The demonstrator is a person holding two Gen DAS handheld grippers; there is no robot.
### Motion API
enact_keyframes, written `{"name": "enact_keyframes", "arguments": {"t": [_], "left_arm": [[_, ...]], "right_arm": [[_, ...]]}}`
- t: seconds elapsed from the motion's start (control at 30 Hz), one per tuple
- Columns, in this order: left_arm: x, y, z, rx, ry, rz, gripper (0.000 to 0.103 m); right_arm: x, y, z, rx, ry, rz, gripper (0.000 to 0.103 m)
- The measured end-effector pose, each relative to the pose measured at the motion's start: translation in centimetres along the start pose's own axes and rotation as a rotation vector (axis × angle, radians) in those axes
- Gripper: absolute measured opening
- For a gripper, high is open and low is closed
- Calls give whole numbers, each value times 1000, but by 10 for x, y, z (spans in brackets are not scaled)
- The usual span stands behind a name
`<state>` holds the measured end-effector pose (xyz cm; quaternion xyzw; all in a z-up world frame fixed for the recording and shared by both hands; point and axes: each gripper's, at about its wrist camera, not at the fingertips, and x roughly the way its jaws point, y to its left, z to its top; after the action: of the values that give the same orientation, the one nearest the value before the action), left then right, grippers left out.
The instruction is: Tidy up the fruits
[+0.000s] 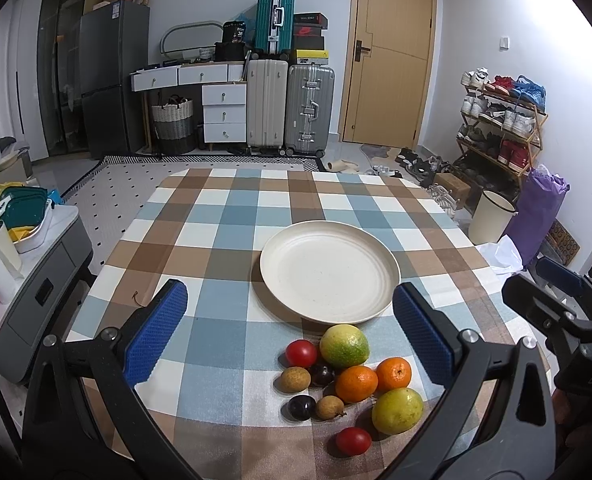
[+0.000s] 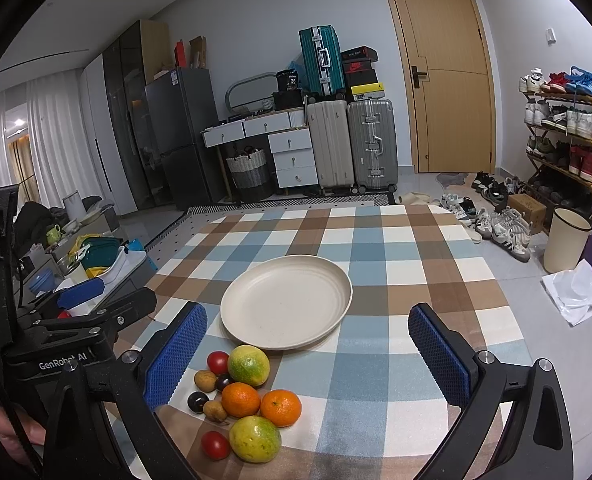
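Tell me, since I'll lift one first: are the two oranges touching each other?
Cannot tell. In the left wrist view the two oranges overlap; in the right wrist view their edges meet without a plain gap.

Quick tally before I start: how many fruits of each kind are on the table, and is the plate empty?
Red tomatoes: 2
Green-yellow citrus: 2
Oranges: 2
Dark plums: 2
Small brown fruits: 2
Total: 10, all on the tablecloth; the plate holds none.
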<state>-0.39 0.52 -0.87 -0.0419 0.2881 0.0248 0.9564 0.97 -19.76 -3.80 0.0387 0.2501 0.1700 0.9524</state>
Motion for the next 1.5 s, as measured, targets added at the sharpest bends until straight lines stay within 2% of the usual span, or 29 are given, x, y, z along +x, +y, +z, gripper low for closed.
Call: {"name": "enact_keyframes", "arguments": {"t": [0.3,0.43,0.7,1.5], "left_arm": [[0,0,-1,-1,0,0,103],[0,0,-1,0,0,-2,103],[2,0,-4,-2,10,-8,103],[26,18,-24,-14,65,-7,103]], "right_arm": [[1,0,-1,-4,2,4,103],[1,0,-3,9,11,55,103],[0,6,-8,-8,21,90,103],[43,11,-83,22,234,159,102]]}}
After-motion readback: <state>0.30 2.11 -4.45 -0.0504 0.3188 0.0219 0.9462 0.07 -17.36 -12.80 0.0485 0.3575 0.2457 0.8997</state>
